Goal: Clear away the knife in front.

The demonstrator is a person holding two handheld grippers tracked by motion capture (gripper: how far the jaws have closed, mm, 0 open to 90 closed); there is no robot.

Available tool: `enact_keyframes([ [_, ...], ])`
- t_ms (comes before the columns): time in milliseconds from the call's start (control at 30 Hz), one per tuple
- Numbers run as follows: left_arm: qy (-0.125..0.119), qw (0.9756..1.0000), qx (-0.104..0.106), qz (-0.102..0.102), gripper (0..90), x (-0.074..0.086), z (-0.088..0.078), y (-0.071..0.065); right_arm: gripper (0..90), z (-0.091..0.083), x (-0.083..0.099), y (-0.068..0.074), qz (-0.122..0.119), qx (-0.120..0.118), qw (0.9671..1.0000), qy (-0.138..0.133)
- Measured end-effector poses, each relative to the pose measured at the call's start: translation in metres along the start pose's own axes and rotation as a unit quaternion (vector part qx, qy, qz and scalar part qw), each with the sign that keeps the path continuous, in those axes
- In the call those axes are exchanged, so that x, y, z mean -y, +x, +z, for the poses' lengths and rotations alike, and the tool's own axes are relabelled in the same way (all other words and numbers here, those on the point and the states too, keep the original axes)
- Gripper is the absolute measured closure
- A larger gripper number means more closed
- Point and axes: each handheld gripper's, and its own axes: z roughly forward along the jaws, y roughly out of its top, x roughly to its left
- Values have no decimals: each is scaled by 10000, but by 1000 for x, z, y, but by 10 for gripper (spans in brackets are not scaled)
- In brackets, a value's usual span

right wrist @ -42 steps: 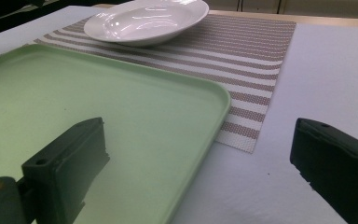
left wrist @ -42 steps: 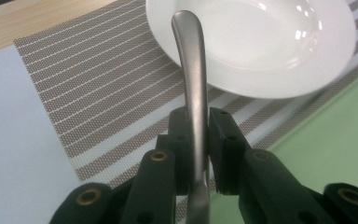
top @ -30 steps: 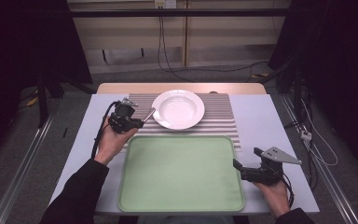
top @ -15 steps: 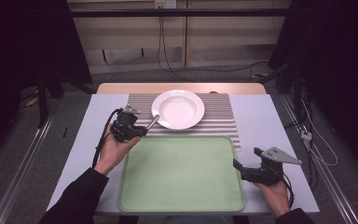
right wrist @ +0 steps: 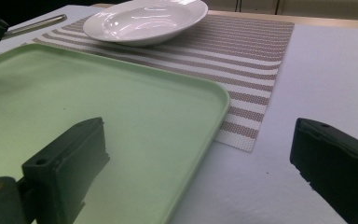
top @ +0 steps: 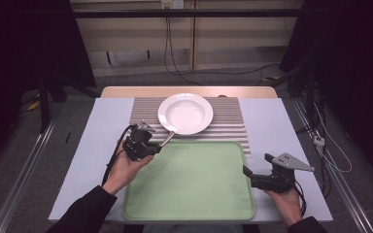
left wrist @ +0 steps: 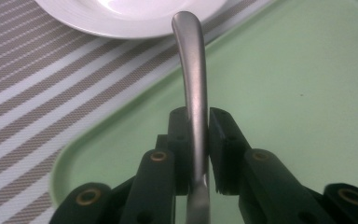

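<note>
Step in hand, as judged: a piece of cutlery is being carried from beside the plate toward the tray.

Left gripper (top: 158, 147), left of centre in the high view, is clamped on a metal cutlery handle (left wrist: 192, 88); in the left gripper view both pads press its sides and the free end arches up toward the white plate (top: 185, 113). The handle hangs over the upper left corner of the green tray (top: 194, 204), at the seam with the striped placemat (top: 230, 127).

Right gripper (top: 246, 172), lower right of the high view, sits at the tray's right rim with its jaws spread wide and nothing between them.

Next move probably calls for lowering the cutlery flat onto the tray, clear of the rim, then releasing the pads.

Hard to make out: the working end of the cutlery is cut off at the bottom of the left gripper view, so spoon, fork or knife cannot be told. The counter (top: 281, 121) is partly covered by mat and tray.
</note>
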Motion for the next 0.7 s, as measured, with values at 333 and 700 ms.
enact_keyframes([
  [333, 235, 9996, 116, 39, 800, 8, 15, -16, 36, 0, 0, 1, -28, -4, 10000, 11],
  [700, 504, 9984, 205, -148, 799, 16, 33, -19, 36, 0, 0, 1, -39, -15, 10000, 20],
])
